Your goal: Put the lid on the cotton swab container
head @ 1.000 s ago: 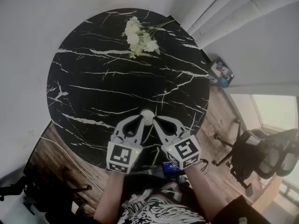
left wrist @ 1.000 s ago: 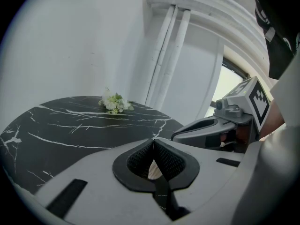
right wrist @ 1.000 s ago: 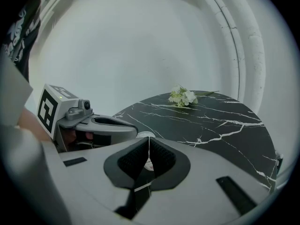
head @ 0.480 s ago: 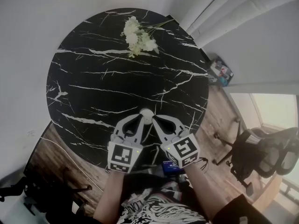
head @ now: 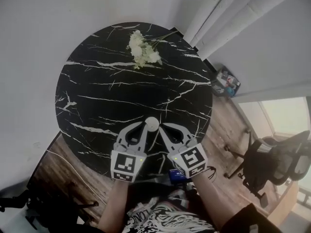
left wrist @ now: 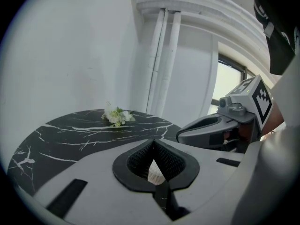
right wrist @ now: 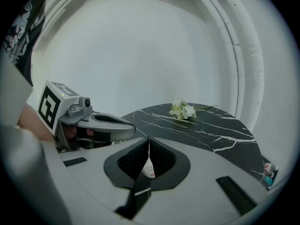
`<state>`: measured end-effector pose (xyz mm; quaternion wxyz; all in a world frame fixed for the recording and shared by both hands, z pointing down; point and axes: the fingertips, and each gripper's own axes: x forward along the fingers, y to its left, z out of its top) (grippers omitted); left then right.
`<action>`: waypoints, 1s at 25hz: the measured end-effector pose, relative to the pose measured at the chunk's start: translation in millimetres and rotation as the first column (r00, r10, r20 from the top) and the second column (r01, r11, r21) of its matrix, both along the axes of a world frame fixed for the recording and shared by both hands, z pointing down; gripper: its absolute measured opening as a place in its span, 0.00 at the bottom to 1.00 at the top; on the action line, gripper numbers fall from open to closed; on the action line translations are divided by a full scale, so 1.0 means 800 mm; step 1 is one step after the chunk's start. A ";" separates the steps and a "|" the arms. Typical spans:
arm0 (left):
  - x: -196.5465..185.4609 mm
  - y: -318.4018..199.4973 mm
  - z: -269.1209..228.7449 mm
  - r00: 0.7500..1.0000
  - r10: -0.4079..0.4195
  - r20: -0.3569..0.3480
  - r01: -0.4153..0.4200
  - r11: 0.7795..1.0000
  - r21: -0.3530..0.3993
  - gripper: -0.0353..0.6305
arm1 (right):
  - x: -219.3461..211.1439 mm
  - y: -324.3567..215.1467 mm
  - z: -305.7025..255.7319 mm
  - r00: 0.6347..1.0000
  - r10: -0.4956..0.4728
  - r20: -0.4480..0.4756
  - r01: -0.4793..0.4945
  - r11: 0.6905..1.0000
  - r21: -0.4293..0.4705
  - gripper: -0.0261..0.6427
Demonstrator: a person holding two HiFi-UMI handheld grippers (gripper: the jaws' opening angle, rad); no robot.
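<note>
— Where was the cotton swab container [head: 151,123] found?

— It was seen as a small white round thing on the black marble table [head: 97,86], near the edge closest to the person. It stood just beside the tips of the left gripper [head: 147,125] and the right gripper [head: 161,126]. Whether its lid was on could not be told.

— How were the grippers held?

— Both were closed, tips pressed together, with nothing clamped. The container was glimpsed through the gap behind each pair of tips.

— Was any writing made out?

— Red print was noticed on the container in the right gripper view, too small to be read. Black-and-white square markers [head: 191,158] were carried on the gripper cubes. White flowers [head: 143,50] were laid at the table's far side.
</note>
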<state>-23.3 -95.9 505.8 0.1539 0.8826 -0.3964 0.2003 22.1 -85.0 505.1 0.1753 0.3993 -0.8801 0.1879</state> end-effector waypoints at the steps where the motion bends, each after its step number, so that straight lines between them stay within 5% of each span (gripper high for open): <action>1: 0.000 0.001 -0.006 1.000 0.000 0.004 0.000 1.000 0.011 0.08 | 0.003 0.001 -0.006 1.000 0.008 0.004 -0.008 1.000 0.007 0.07; 9: -0.014 0.011 -0.063 0.998 -0.050 0.025 0.047 0.993 0.104 0.08 | 0.008 0.025 -0.067 0.997 -0.052 -0.051 0.060 0.983 0.172 0.07; 16: -0.029 0.039 -0.107 0.992 -0.126 0.000 0.124 0.977 0.174 0.08 | 0.017 0.050 -0.126 0.997 0.045 0.058 -0.058 0.971 0.231 0.07; 25: -0.049 0.075 -0.135 0.977 -0.213 -0.021 0.211 0.948 0.239 0.08 | 0.012 0.053 -0.151 0.999 0.028 0.046 -0.039 0.958 0.284 0.06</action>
